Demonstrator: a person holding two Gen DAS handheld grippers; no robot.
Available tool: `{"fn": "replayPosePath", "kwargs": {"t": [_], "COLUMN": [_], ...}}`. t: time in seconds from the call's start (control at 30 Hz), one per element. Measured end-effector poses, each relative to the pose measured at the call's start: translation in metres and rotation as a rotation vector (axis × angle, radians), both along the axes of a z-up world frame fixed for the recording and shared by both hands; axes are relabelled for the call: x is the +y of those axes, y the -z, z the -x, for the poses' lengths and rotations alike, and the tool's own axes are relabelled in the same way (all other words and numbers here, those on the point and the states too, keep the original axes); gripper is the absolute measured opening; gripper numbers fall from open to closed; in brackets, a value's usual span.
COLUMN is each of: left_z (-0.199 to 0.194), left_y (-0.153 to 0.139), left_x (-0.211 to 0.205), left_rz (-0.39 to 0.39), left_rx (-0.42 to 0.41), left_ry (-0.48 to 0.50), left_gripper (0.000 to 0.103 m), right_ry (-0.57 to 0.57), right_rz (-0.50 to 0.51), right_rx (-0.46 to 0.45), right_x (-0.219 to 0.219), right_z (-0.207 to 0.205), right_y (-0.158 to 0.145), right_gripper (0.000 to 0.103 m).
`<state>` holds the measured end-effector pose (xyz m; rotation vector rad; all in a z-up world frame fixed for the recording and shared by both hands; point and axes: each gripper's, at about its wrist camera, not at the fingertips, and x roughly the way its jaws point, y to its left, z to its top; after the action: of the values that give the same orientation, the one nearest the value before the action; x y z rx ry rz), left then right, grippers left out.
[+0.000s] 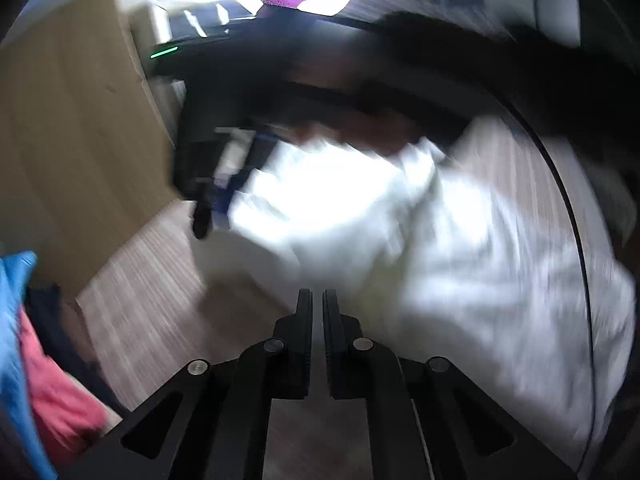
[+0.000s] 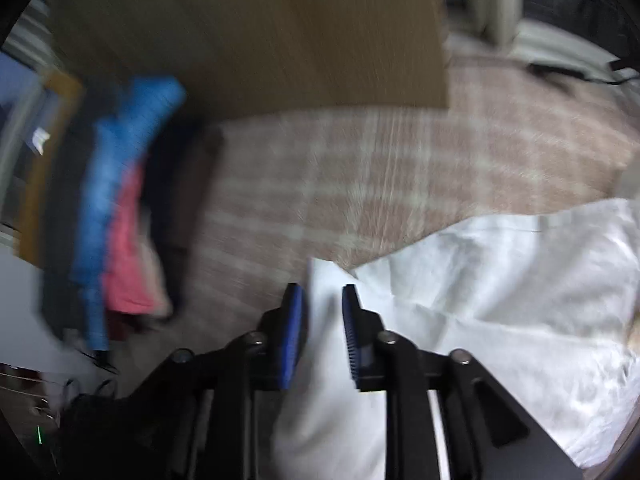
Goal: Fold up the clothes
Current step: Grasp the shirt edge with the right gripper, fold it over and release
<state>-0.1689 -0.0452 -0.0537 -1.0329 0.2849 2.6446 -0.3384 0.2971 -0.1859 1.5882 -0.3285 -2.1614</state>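
A white garment (image 1: pixel 440 240) lies spread and crumpled on a beige checked surface (image 1: pixel 152 288); both views are motion-blurred. My left gripper (image 1: pixel 317 300) is shut and empty, just above the garment's near edge. In the left wrist view my right gripper (image 1: pixel 212 208) is at the garment's far left edge. In the right wrist view my right gripper (image 2: pixel 323 296) has its jaws partly apart, with a corner of the white garment (image 2: pixel 500 300) between its blue pads (image 2: pixel 294 320). I cannot tell whether they pinch it.
A pile of clothes, blue, red and dark (image 2: pixel 116 216), lies at the left, also in the left wrist view (image 1: pixel 36 360). A wooden panel (image 2: pixel 260 36) stands behind the surface. A cable (image 1: pixel 576 240) crosses the right side.
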Motion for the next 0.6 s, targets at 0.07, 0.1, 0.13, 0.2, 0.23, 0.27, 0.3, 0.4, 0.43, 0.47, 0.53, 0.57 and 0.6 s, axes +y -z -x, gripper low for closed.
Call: {"fn": "replayPosePath", "kwargs": {"t": [0.07, 0.1, 0.13, 0.2, 0.23, 0.27, 0.3, 0.4, 0.43, 0.47, 0.53, 0.57, 0.6], "left_z": [0.017, 0.025, 0.033, 0.044, 0.047, 0.048, 0.046, 0.039, 0.038, 0.037, 0.035, 0.033, 0.032], "left_y": [-0.007, -0.005, -0.003, 0.017, 0.033, 0.046, 0.052, 0.046, 0.039, 0.032, 0.018, 0.016, 0.015], "left_x": [-0.002, 0.000, 0.001, 0.011, 0.016, 0.019, 0.018, 0.013, 0.011, 0.009, 0.009, 0.013, 0.017], "left_rz": [-0.034, -0.056, -0.078, -0.018, 0.043, 0.080, 0.091, 0.101, 0.087, 0.059, 0.010, 0.003, -0.004], "left_rx": [0.006, -0.008, -0.022, -0.090, -0.131, -0.166, -0.179, -0.176, -0.166, -0.153, -0.123, -0.120, -0.116], "left_ry": [-0.003, 0.016, 0.036, 0.051, 0.049, 0.049, 0.048, 0.034, 0.025, 0.015, 0.012, 0.033, 0.053], "left_gripper": [0.011, 0.014, 0.019, 0.019, 0.019, 0.019, 0.019, 0.021, 0.021, 0.021, 0.021, 0.023, 0.026], "right_ry": [0.049, 0.074, 0.080, 0.086, 0.088, 0.091, 0.111, 0.210, 0.263, 0.317, 0.407, 0.451, 0.493], "right_rz": [-0.035, -0.054, -0.063, -0.108, -0.172, -0.237, -0.289, -0.270, -0.255, -0.241, -0.194, -0.190, -0.197], "right_rx": [0.075, 0.113, 0.121, 0.113, 0.084, 0.056, 0.024, 0.008, 0.030, 0.053, 0.104, 0.115, 0.119], "right_x": [0.020, 0.030, 0.039, 0.051, 0.056, 0.062, 0.072, 0.116, 0.133, 0.149, 0.185, 0.199, 0.214], "right_z": [-0.020, -0.031, -0.042, -0.058, -0.061, -0.064, -0.067, -0.081, -0.087, -0.092, -0.108, -0.114, -0.119], "right_y": [-0.017, -0.025, -0.021, -0.010, 0.003, 0.015, 0.029, 0.037, 0.028, 0.020, 0.003, -0.002, -0.003], "right_gripper": [0.022, 0.022, 0.022, 0.022, 0.022, 0.022, 0.022, 0.017, 0.019, 0.020, 0.032, 0.042, 0.043]}}
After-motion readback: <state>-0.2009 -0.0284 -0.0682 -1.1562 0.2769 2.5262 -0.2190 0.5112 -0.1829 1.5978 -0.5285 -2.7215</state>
